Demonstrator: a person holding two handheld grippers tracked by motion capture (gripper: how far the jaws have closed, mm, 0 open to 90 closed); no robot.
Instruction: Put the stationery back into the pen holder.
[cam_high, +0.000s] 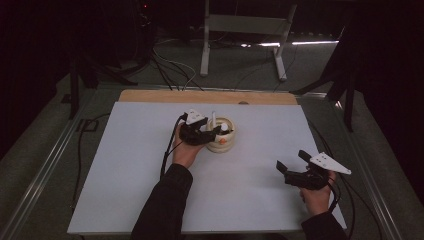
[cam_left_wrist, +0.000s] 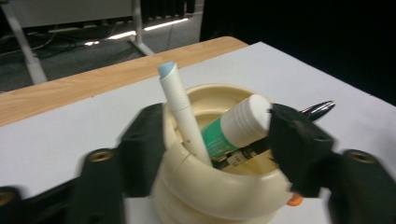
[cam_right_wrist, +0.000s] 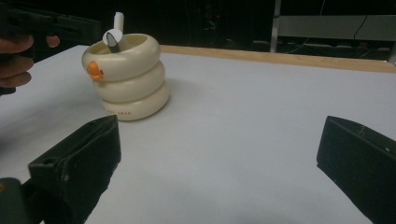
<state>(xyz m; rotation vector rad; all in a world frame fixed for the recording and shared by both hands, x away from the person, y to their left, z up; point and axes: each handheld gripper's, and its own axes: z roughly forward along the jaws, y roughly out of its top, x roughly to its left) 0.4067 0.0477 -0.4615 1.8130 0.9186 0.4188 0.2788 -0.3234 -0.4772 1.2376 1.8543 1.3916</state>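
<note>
While the right gripper (cam_high: 292, 167) idles apart, the left gripper (cam_left_wrist: 215, 140) straddles the cream holder (cam_left_wrist: 219, 191).

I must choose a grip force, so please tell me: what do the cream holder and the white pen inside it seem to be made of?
The cream holder looks like glossy ceramic or hard plastic: its smooth stacked rings catch soft highlights, and which of the two it is stays open. The white pen looks like matte plastic, with an even, dull surface and a pale blue tip.
</note>
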